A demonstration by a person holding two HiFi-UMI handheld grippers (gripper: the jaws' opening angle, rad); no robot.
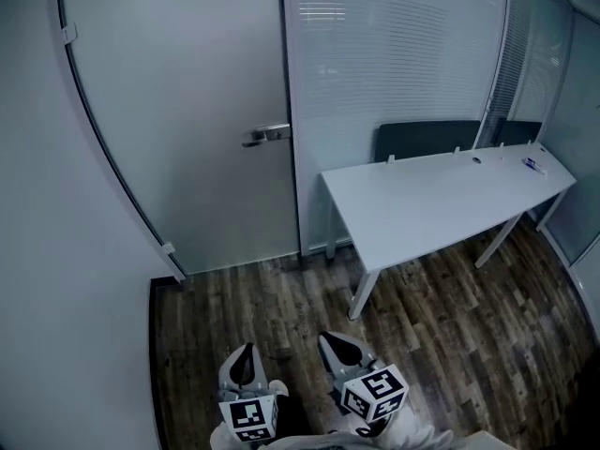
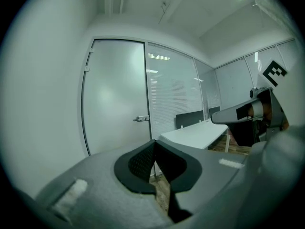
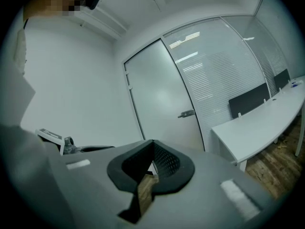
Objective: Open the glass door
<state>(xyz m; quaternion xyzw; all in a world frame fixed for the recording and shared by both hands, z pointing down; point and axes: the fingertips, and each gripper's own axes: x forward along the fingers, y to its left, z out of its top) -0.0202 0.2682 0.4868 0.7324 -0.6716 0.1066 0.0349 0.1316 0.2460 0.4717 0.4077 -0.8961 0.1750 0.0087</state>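
Note:
The frosted glass door (image 1: 187, 111) stands closed in the far wall, its metal lever handle (image 1: 267, 136) on the right edge. Both grippers are low at the near edge of the head view, well short of the door. My left gripper (image 1: 243, 356) is shut with nothing in it, and my right gripper (image 1: 339, 345) beside it is also shut and empty. In the left gripper view the door (image 2: 114, 94) and handle (image 2: 141, 119) lie ahead beyond the closed jaws (image 2: 153, 144). The right gripper view shows the door (image 3: 157, 94) and handle (image 3: 187, 113) past its jaws (image 3: 152, 144).
A white table (image 1: 441, 204) stands right of the door, with dark chair backs (image 1: 427, 139) behind it. A glass partition with blinds (image 1: 394, 54) runs along the back. A plain white wall (image 1: 47, 251) closes the left side. The floor (image 1: 281, 307) is dark wood.

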